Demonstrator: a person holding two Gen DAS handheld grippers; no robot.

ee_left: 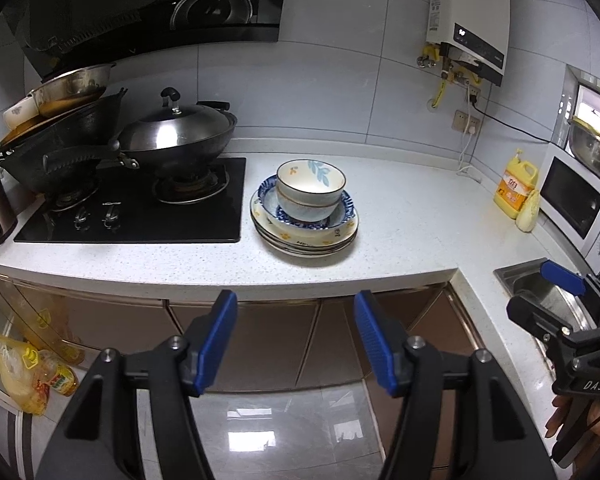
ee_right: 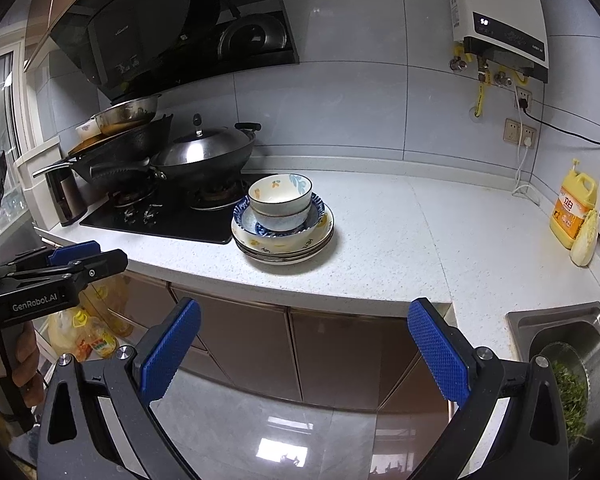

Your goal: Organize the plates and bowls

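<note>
Both hand-held grippers, left (ee_left: 296,338) marked "GenRobot.AI" and right (ee_right: 304,350) marked "DAS", hang spread and empty before the tabletop (ee_left: 400,216), where bowls (ee_left: 311,188) sit stacked on plates (ee_left: 304,236) beside the stove (ee_left: 140,212).

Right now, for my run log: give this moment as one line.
left gripper: open, empty | right gripper: open, empty | bowls: nested on plates | stack: on counter beside stove, untouched

Left tool (ee_right: 72,264) reads "GenRobot.AI" (right tool (ee_left: 556,300): "DAS").
</note>
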